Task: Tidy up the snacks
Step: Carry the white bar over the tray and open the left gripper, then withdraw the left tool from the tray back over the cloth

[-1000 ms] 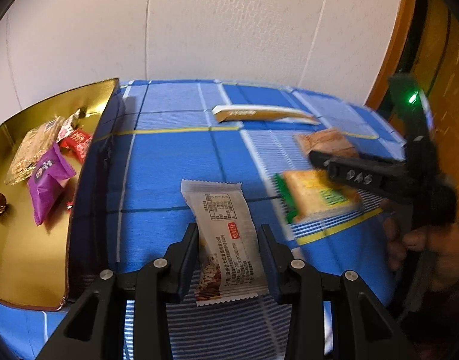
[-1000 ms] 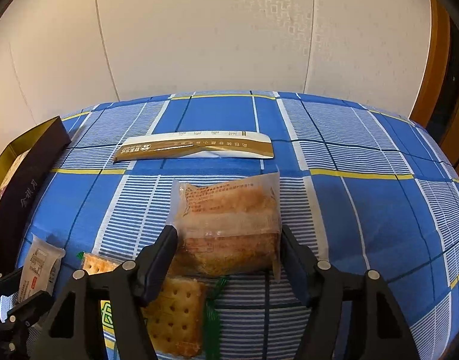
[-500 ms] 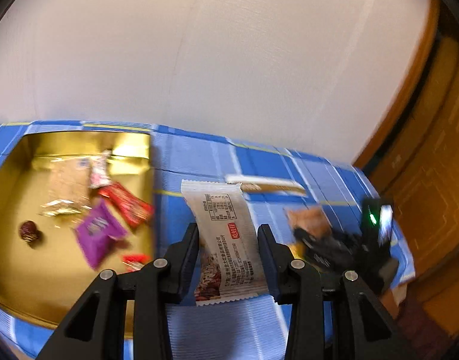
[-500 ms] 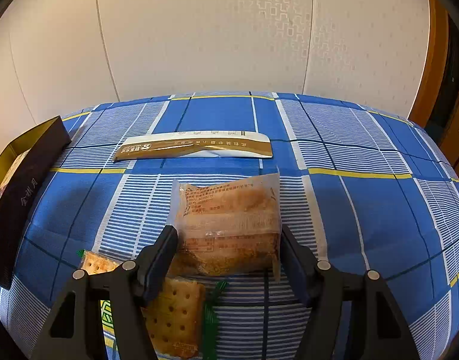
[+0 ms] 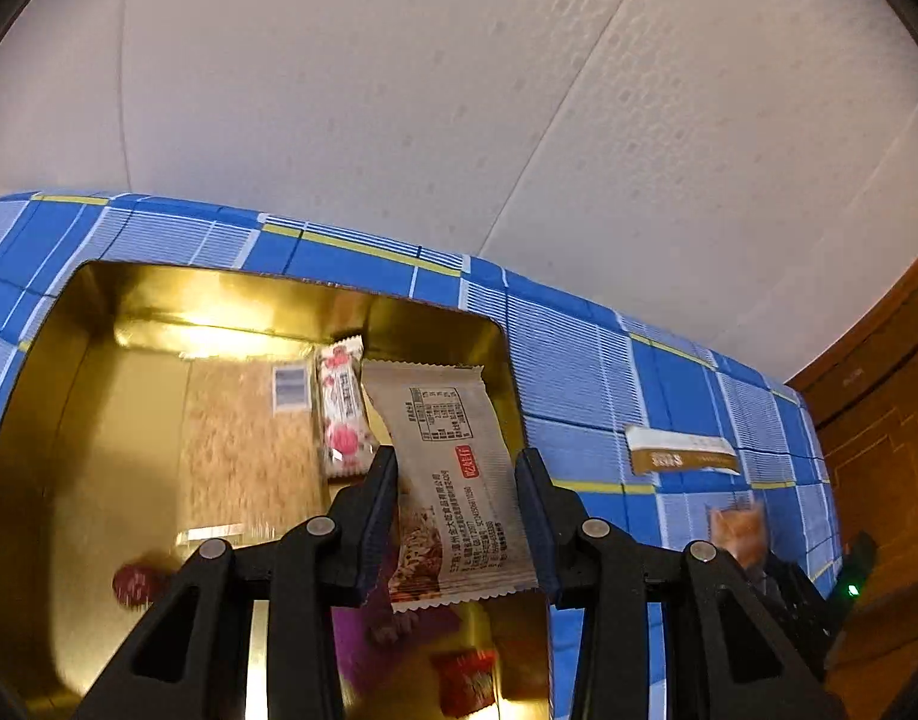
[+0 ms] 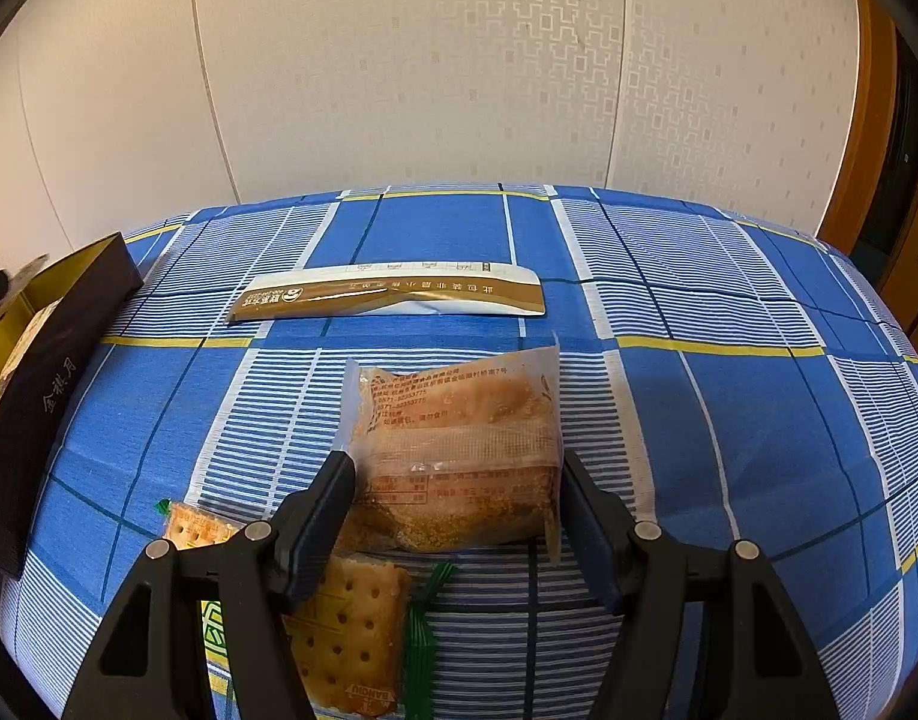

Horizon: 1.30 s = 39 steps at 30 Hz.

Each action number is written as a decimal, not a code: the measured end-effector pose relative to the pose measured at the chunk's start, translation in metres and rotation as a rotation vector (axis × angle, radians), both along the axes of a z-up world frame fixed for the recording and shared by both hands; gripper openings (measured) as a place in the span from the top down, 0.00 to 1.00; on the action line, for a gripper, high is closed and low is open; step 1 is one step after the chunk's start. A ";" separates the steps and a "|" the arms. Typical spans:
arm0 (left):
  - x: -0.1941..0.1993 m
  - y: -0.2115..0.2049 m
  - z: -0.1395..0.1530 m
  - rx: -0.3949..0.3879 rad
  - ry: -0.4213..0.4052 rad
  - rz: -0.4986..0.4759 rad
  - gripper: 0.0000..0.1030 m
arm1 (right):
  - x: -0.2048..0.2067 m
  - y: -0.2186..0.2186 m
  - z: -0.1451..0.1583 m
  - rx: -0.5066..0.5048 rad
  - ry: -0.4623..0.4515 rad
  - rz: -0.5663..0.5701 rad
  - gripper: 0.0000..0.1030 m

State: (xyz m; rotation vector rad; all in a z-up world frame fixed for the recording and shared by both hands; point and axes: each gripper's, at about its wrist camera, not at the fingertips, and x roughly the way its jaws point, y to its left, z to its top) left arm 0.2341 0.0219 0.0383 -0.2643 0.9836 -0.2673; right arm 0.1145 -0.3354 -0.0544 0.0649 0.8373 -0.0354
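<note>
In the left wrist view, the left gripper [image 5: 456, 516] is clenched on a grey printed snack packet [image 5: 453, 480], held above the gold rectangular tin box [image 5: 99, 300] where other snacks lie. To do this well, lower it over bare gold floor before letting go. In the right wrist view, the right gripper [image 6: 459, 516] brackets a clear-wrapped brown pastry packet [image 6: 459, 444] on the blue checked cloth [image 6: 729, 420]; whether its pads press I cannot tell.

Blue checked tablecloth [image 6: 447, 228], gold tin [image 5: 159, 300], gold sachet [image 6: 387, 297], pastry packet [image 6: 459, 444], cracker packet [image 6: 345, 624]
</note>
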 end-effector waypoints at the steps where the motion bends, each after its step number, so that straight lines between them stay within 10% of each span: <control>1: 0.006 -0.001 -0.002 0.013 -0.002 -0.002 0.60 | 0.000 0.000 0.000 -0.001 0.000 0.000 0.33; 18: -0.008 0.002 -0.004 -0.029 -0.006 0.082 0.49 | 0.000 0.000 0.000 -0.003 0.000 0.000 0.33; 39: -0.199 -0.110 -0.008 0.056 -0.157 -0.367 0.44 | -0.001 0.001 -0.001 -0.008 -0.001 0.001 0.33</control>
